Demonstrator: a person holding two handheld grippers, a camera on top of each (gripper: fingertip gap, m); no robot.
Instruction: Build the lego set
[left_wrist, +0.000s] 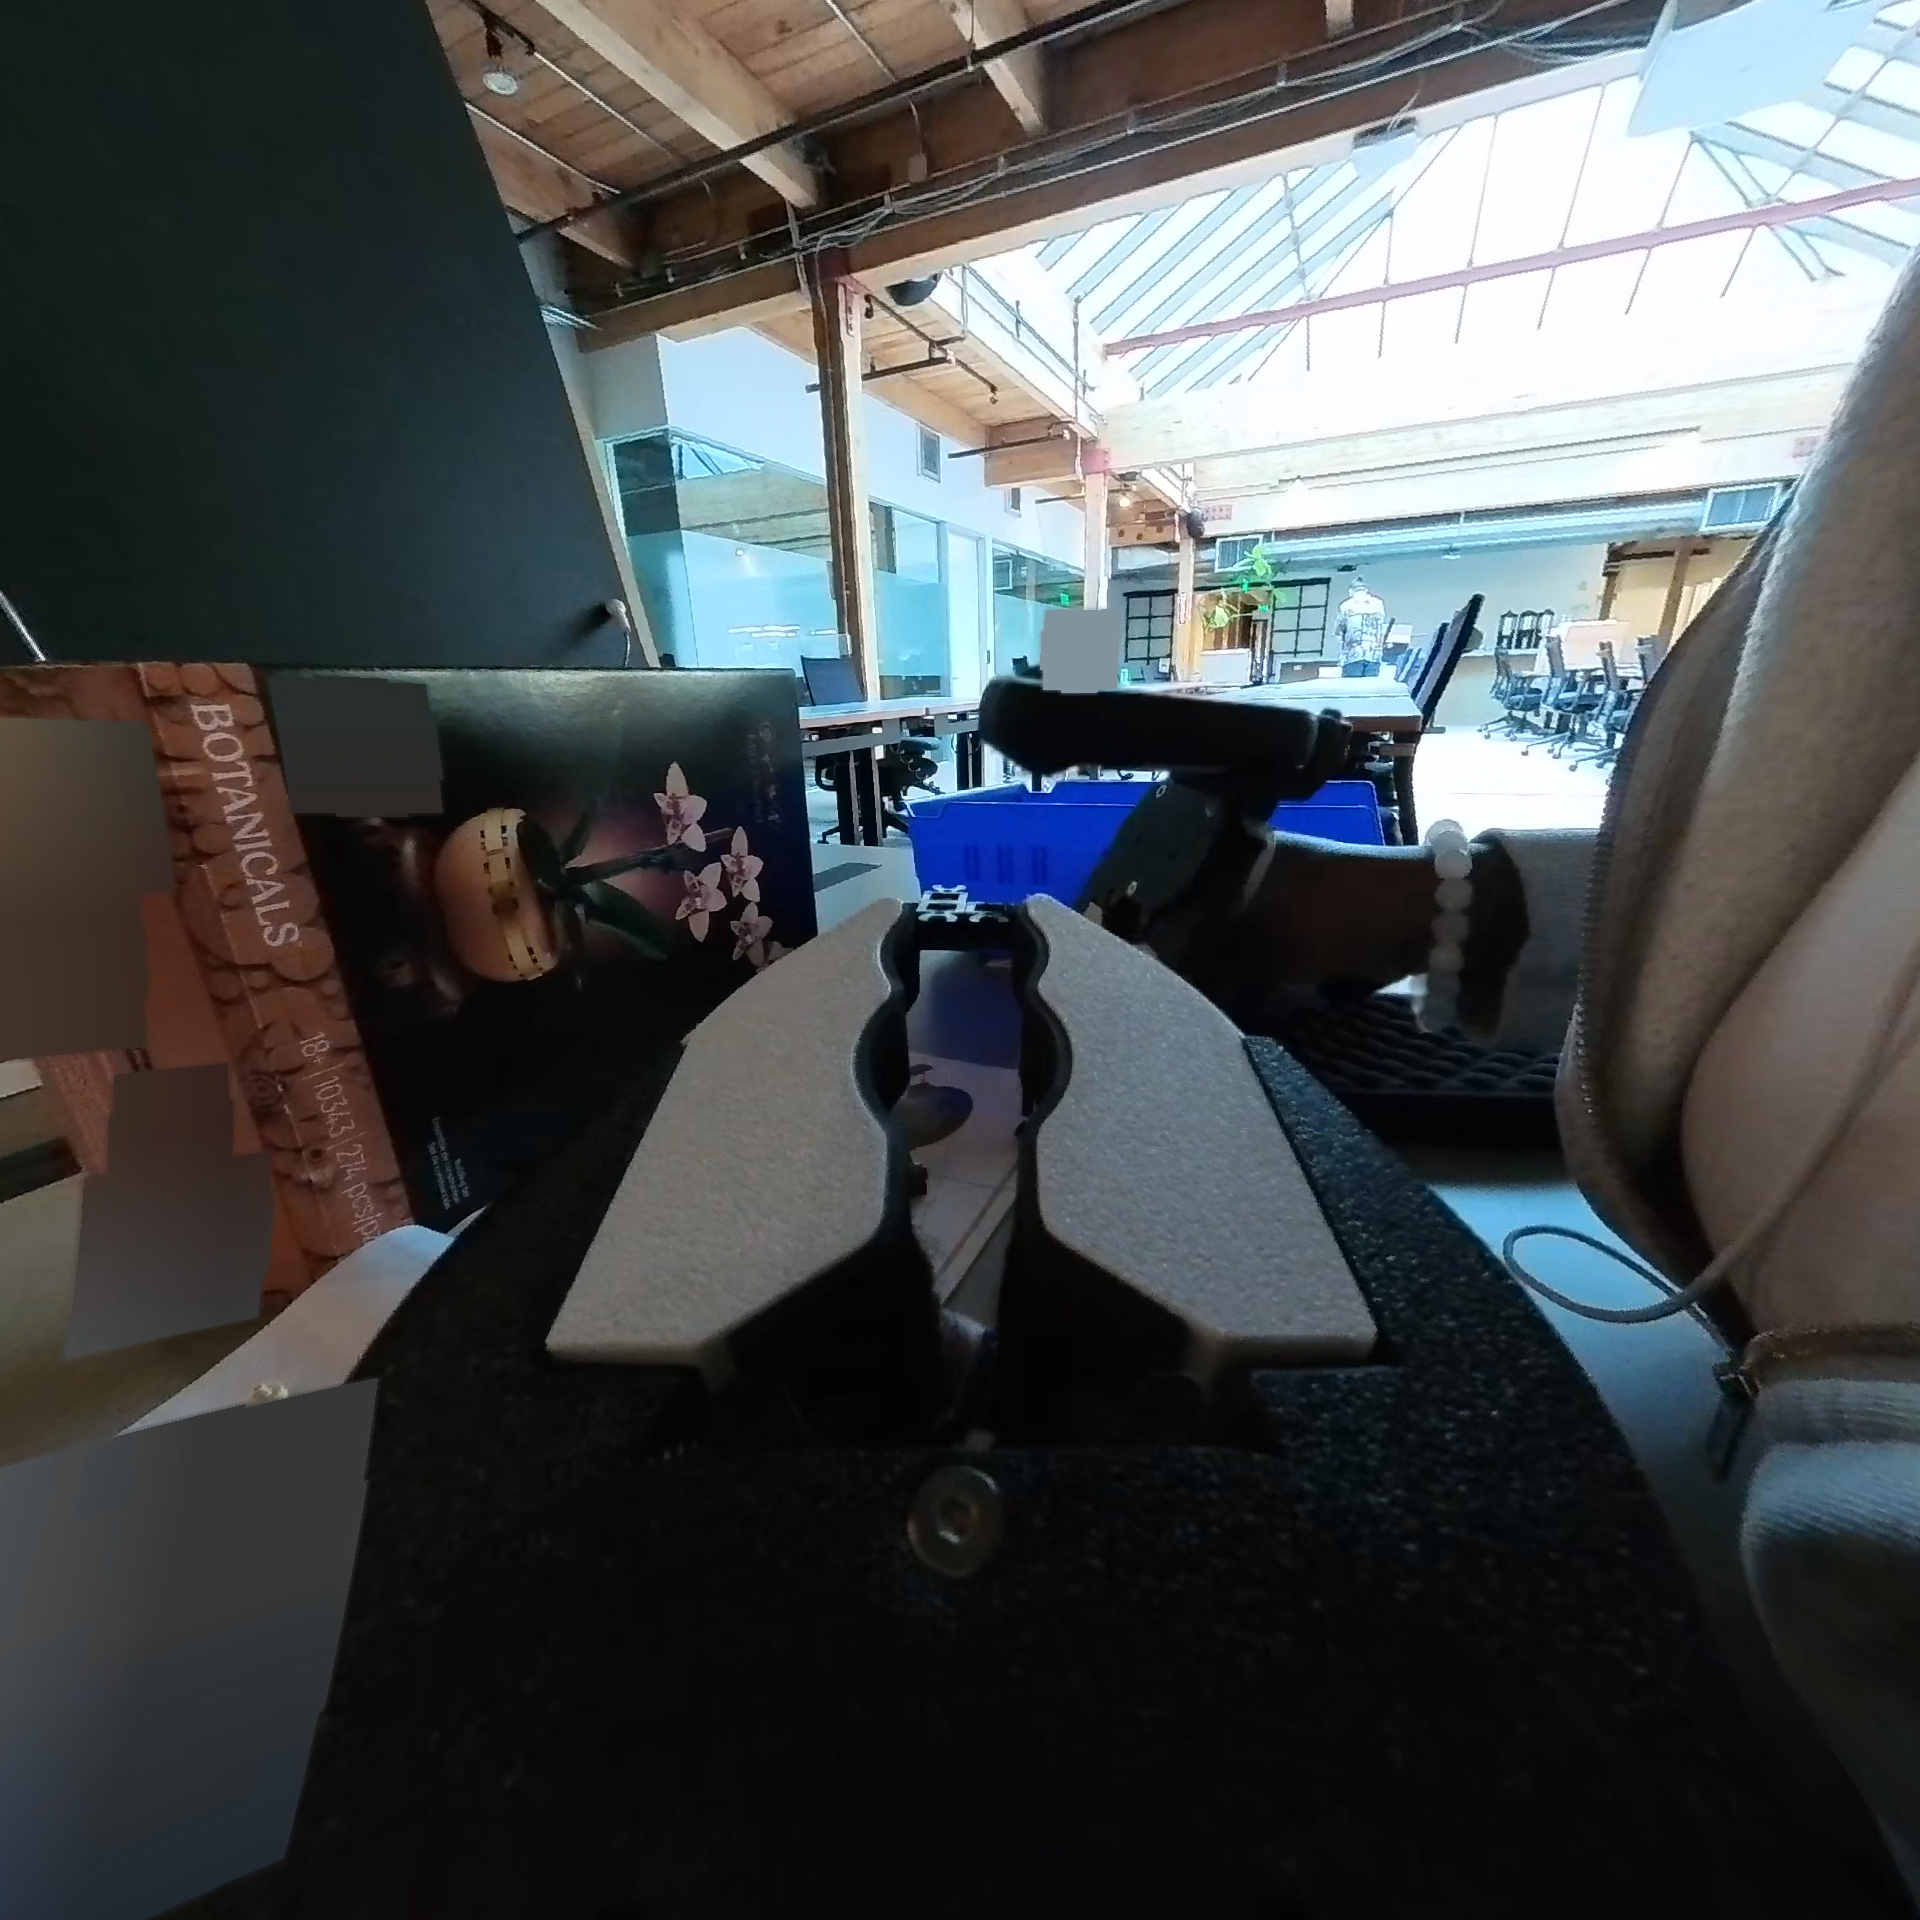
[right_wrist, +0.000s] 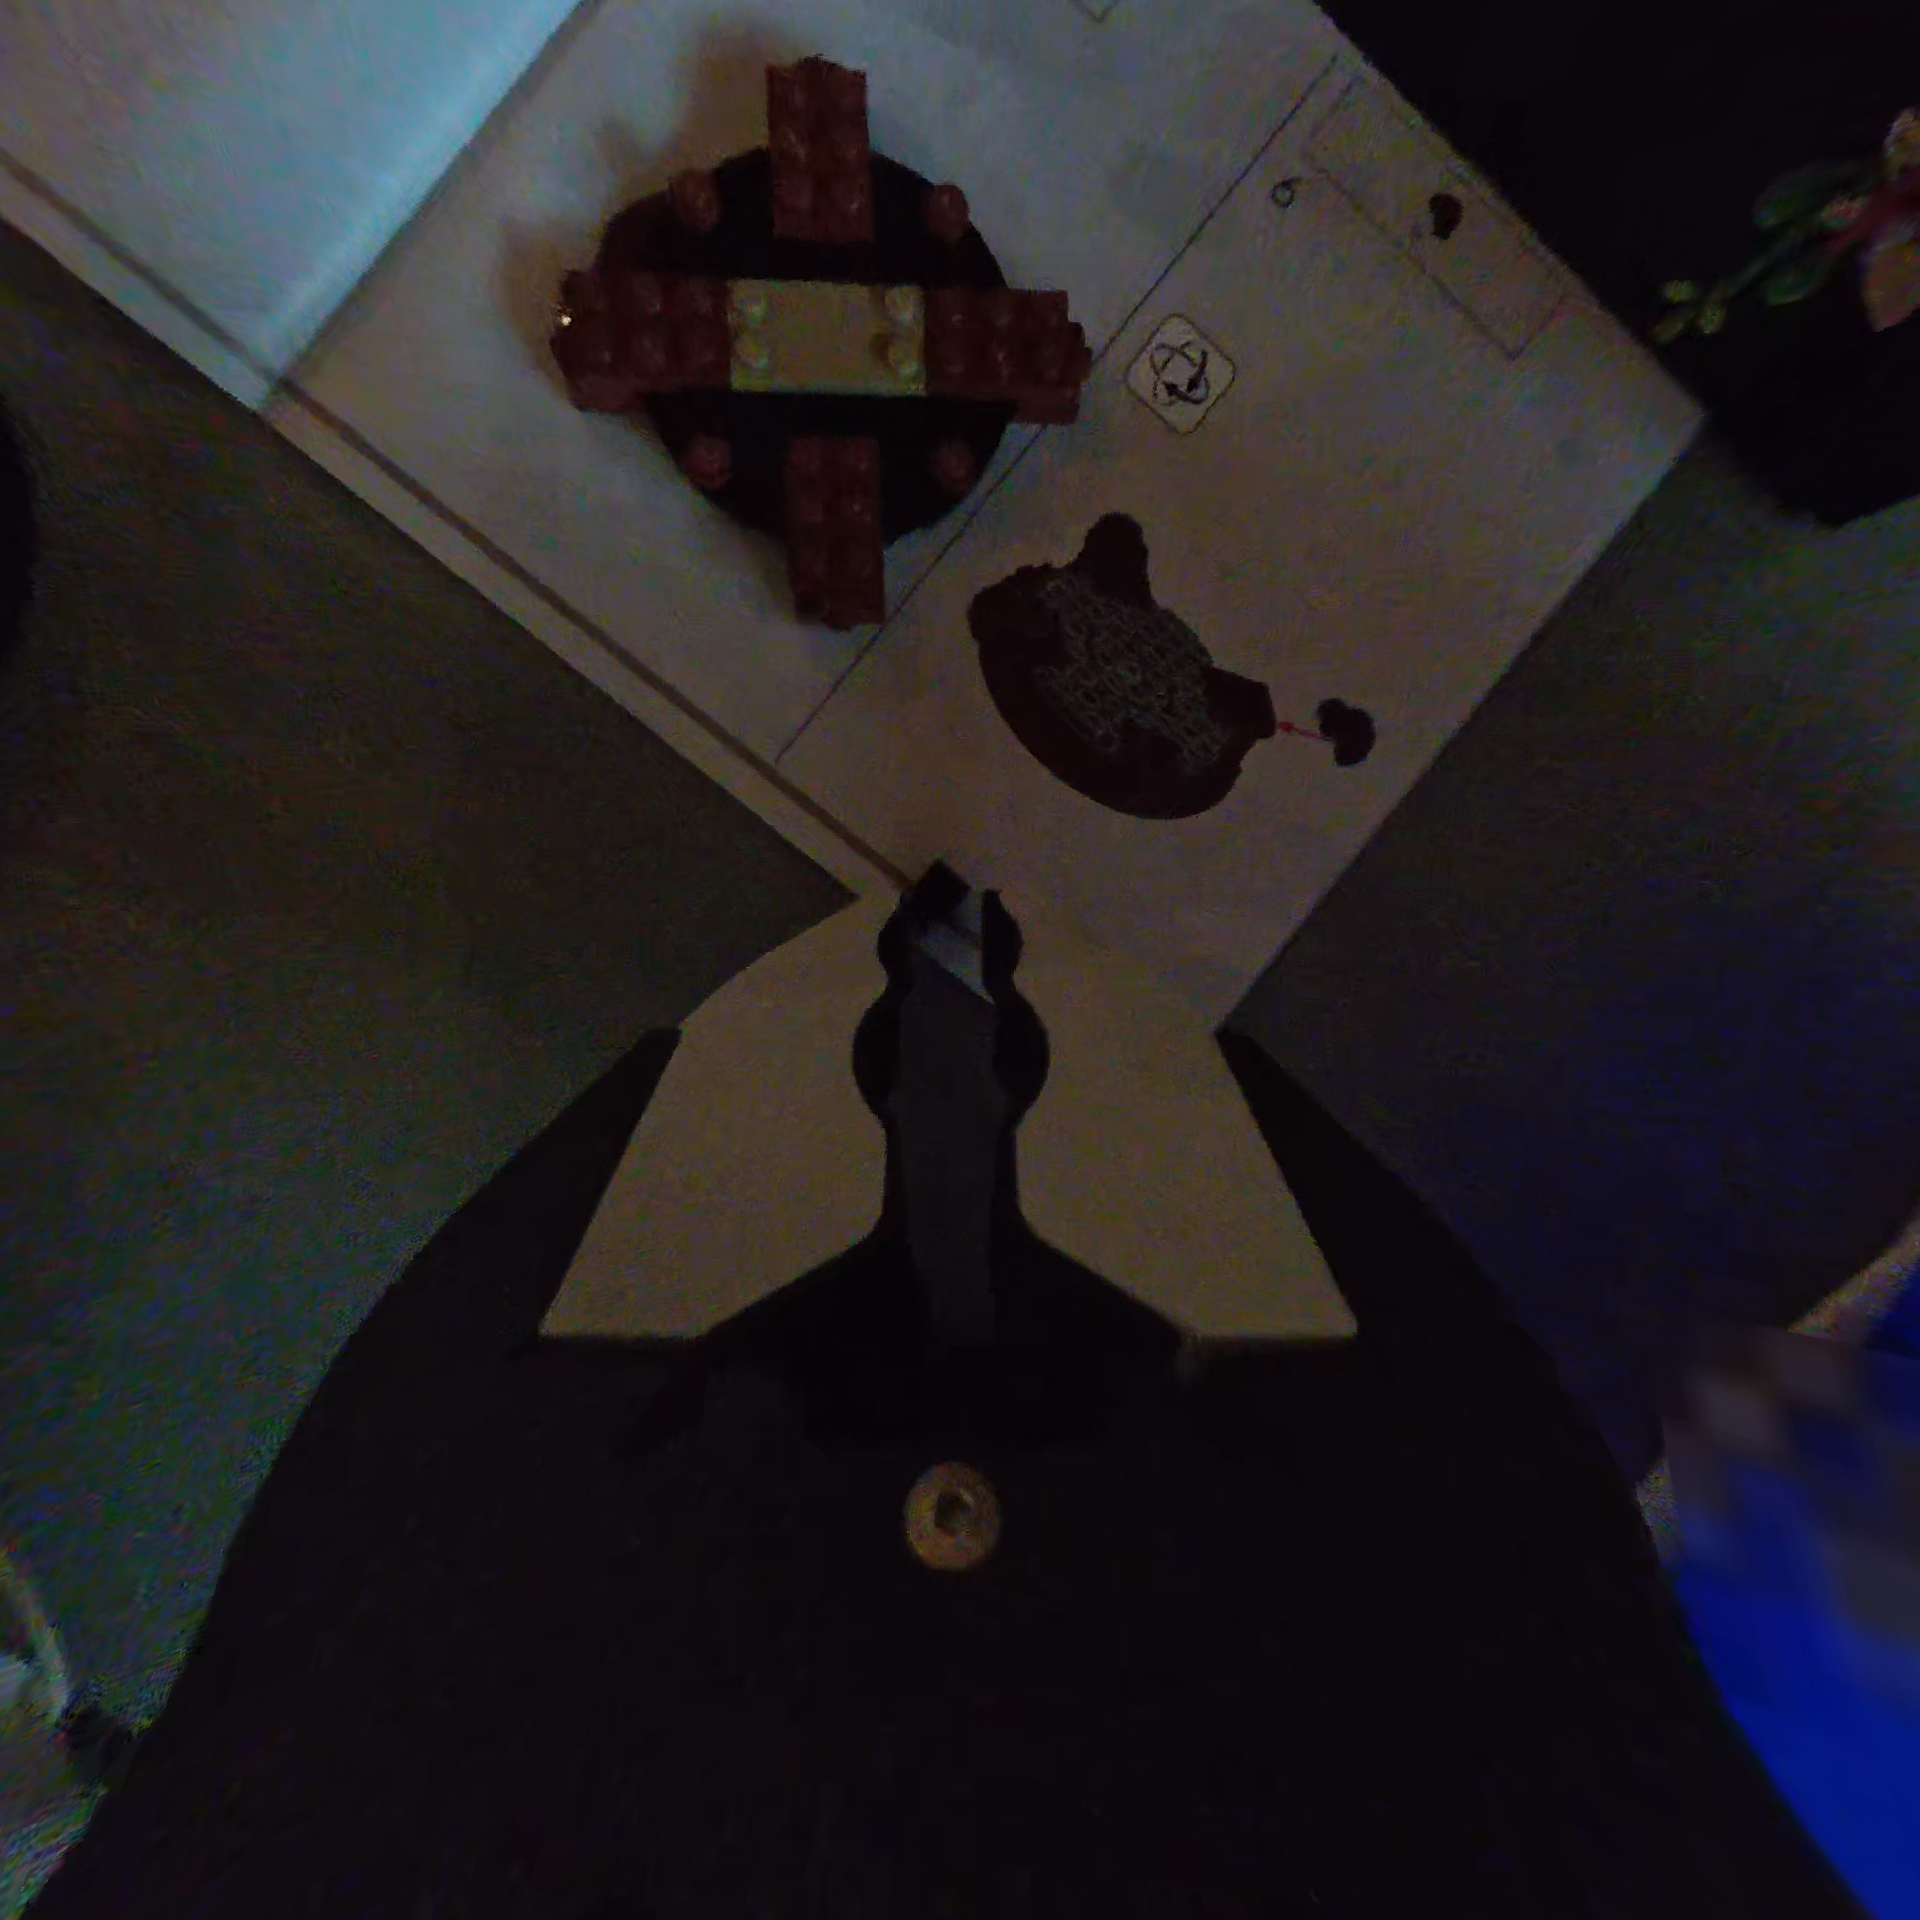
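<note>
- My left gripper (left_wrist: 971, 935) is pinching a small black-and-white piece (left_wrist: 966, 912) at its tips, jaws narrowly apart around it, right of the flower-printed box (left_wrist: 582, 862).
- My right gripper (right_wrist: 951, 914) is hovering over the instruction booklet (right_wrist: 1351, 582), jaws nearly together; I cannot tell whether they are holding anything.
- The brown brick build (right_wrist: 821, 343) is lying on the booklet, farther ahead.

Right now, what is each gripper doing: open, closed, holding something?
Left gripper: closed on a small black piece.
Right gripper: slightly open above the booklet; too dark to tell more.
</note>
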